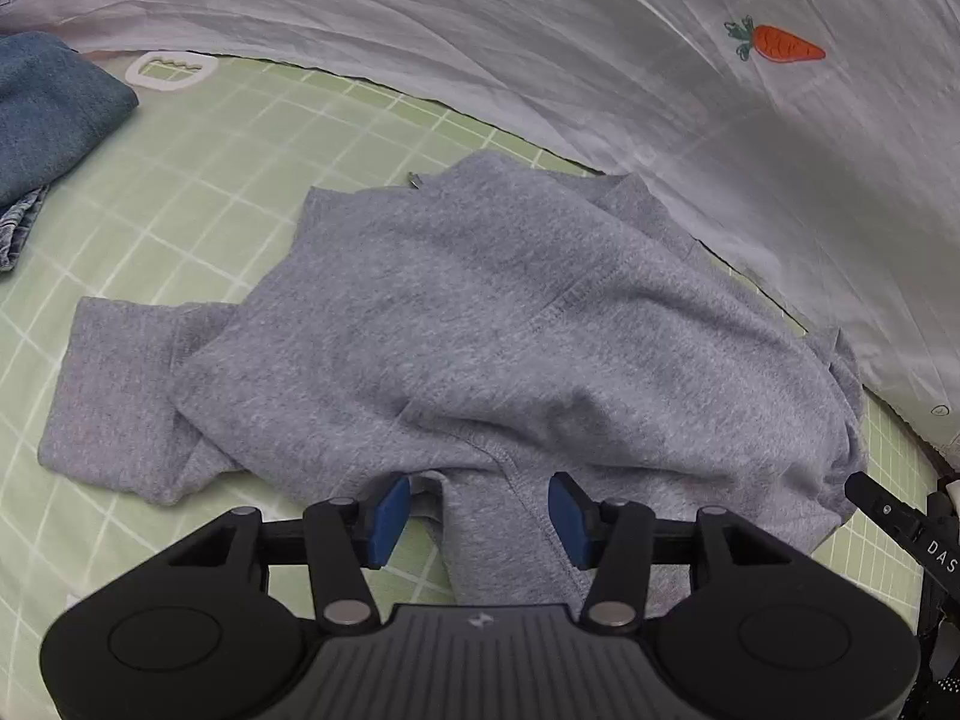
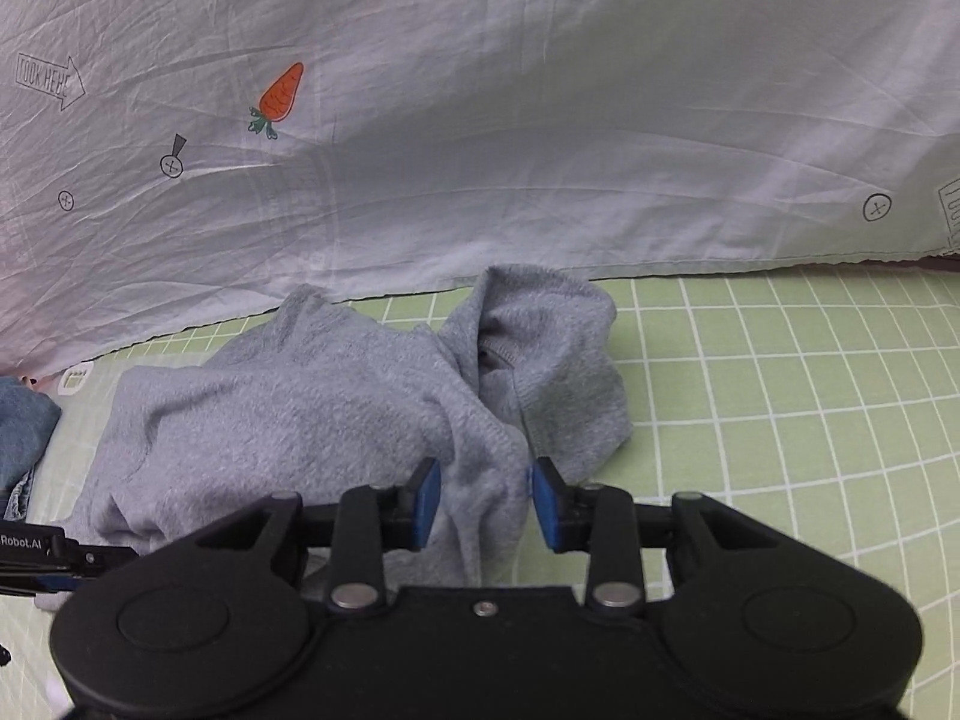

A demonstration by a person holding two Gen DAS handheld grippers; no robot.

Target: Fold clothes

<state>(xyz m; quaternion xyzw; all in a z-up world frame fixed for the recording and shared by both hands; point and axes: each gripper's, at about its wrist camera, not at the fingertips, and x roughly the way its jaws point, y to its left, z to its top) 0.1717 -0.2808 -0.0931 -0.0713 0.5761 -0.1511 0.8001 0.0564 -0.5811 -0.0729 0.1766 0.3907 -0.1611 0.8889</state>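
A grey sweatshirt lies crumpled on the green checked bedsheet, one sleeve spread out to the left. My left gripper is shut on a bunched fold at the garment's near edge, and the cloth rises in creases toward its blue pads. In the right wrist view the same sweatshirt is heaped, with a cuffed part folded up at its far right. My right gripper is shut on a thick ridge of the grey cloth, which fills the space between its pads. The bed surface below both grips is hidden.
A white sheet with a carrot print borders the far side of the bed. A folded blue garment lies at the left. Green checked bedsheet stretches to the right of the sweatshirt.
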